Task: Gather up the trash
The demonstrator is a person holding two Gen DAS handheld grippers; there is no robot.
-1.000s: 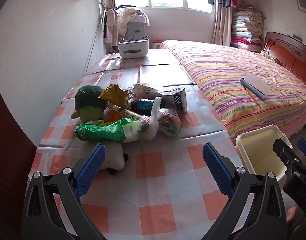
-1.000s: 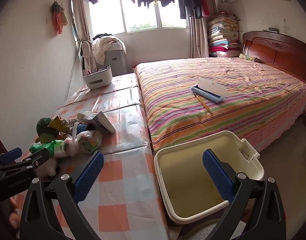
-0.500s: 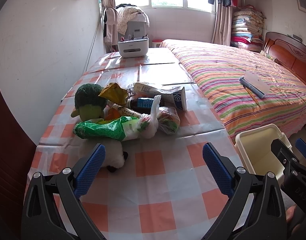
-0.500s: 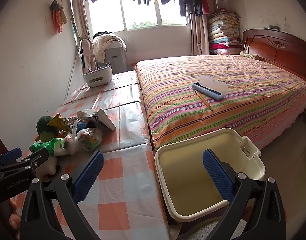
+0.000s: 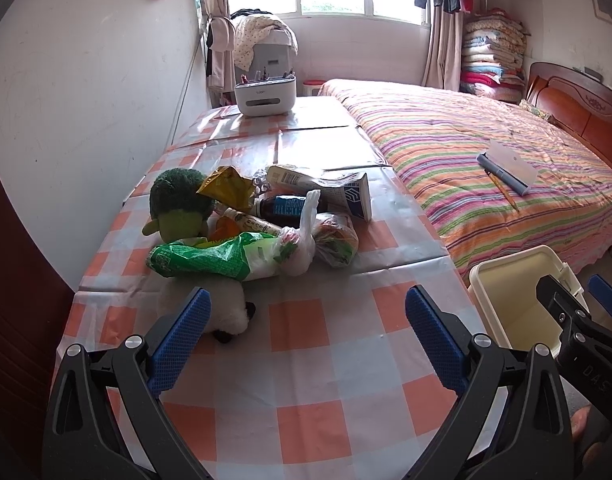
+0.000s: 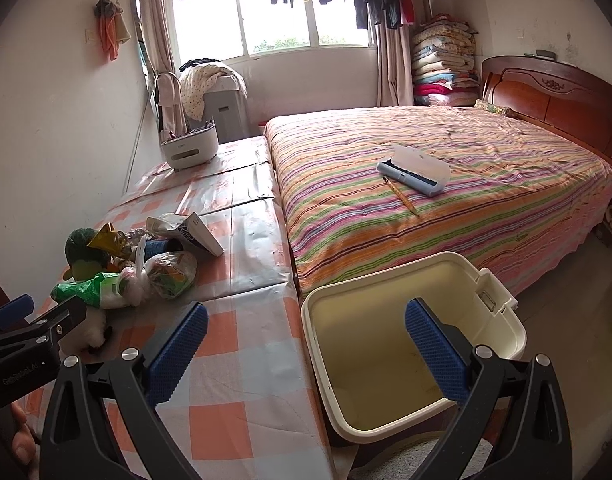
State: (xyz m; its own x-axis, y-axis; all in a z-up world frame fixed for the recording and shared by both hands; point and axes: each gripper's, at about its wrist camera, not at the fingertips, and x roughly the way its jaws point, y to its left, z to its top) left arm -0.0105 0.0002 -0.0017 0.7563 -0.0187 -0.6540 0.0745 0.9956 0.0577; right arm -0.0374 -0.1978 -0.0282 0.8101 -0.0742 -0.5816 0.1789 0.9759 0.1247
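Note:
A heap of trash lies on the checked table (image 5: 306, 360): a green and white plastic bag (image 5: 209, 258), a knotted clear bag (image 5: 334, 238), a yellow foil wrapper (image 5: 225, 188), a dark bottle with a blue label (image 5: 283, 206) and a flattened white carton (image 5: 326, 188). The same heap (image 6: 161, 268) shows at the left of the right wrist view. My left gripper (image 5: 306, 344) is open, short of the heap, holding nothing. My right gripper (image 6: 306, 356) hangs open over the near rim of an empty cream bin (image 6: 502, 320) standing beside the table.
A green plush toy (image 5: 181, 204) and a white plush toy (image 5: 225, 312) sit in and before the heap. A white organiser box (image 5: 265, 96) stands at the table's far end. The striped bed (image 6: 446, 200) on the right carries a blue case (image 6: 414, 168) and a pencil.
Both views have shifted slightly, as both grippers pulled back and up a little from the table. Both stay open. The trash has not moved.

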